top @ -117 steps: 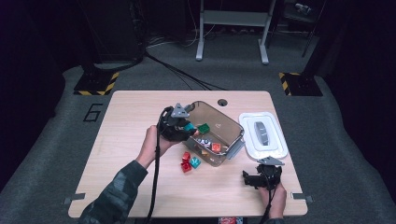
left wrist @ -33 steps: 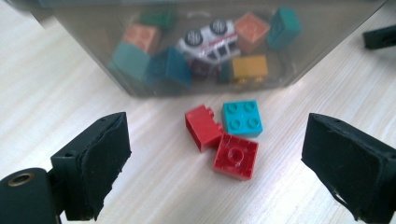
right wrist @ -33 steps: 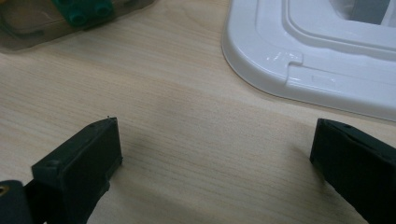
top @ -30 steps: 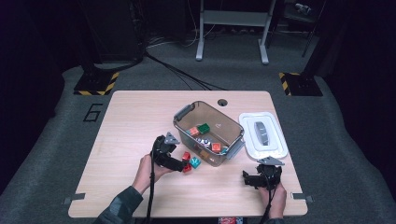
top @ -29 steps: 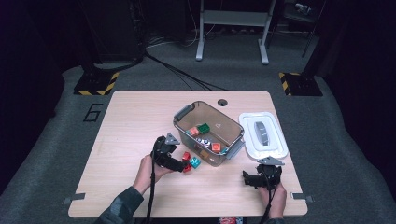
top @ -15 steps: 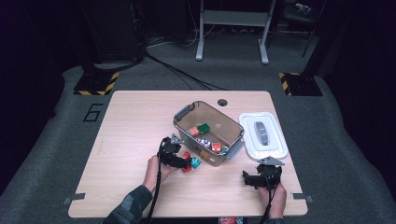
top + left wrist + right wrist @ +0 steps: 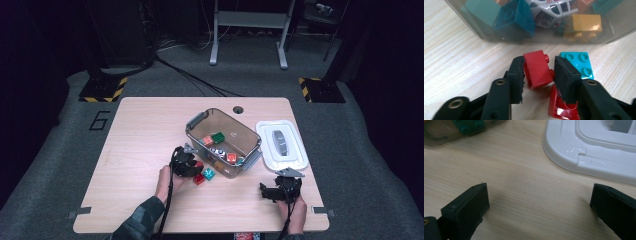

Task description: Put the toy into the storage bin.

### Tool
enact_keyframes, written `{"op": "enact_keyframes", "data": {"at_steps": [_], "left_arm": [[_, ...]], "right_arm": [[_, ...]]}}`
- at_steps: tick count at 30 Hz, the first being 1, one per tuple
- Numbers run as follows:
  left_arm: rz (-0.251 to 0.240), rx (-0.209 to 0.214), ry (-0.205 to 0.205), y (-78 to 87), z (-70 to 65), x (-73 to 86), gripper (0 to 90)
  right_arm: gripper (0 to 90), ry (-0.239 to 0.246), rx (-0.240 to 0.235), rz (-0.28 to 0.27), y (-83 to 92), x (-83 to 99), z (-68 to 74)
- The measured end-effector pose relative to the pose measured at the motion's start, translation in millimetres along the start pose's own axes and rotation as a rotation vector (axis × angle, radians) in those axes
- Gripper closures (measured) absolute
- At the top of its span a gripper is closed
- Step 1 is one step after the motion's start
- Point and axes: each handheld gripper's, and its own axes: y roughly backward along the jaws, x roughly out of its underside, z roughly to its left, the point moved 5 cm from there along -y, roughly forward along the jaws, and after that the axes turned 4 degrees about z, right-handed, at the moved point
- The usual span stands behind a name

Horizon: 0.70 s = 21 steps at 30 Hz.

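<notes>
Gripping a red brick (image 7: 537, 68) between its just-closed jaws, the left gripper (image 7: 538, 72) is on the table (image 7: 145, 130), near the clear bin (image 7: 197, 122). A turquoise brick (image 7: 579, 63) lies just right of it. The right gripper (image 7: 536, 202) rests with wide jaws near the white lid (image 7: 584, 157).

The person's left forearm, in a dark patterned sleeve, comes in from six o'clock and angles toward one o'clock. Its hand holds the left gripper (image 7: 186, 162) low over the table, jaws pointing toward two o'clock; they have just been closing and now press from both sides on a red block (image 7: 537, 68). The right hand (image 7: 292, 210) rests at the table's five o'clock corner, its right gripper (image 7: 274, 190) aimed toward nine o'clock, jaws spread wide.
</notes>
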Motion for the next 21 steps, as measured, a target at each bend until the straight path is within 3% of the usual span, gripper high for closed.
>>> {"op": "enact_keyframes", "data": {"at_steps": [9, 21], "left_arm": [[-0.02, 0.001, 0.009, 5.6, 4.3, 1.6, 67.6], [-0.041, -0.021, 0.004, 30.6, 13.1, 4.7, 67.7]], "right_arm": [[1.4, 0.0, 0.0, 0.0, 0.0, 0.0, 0.0], [1.4, 0.0, 0.0, 0.0, 0.0, 0.0, 0.0]]}}
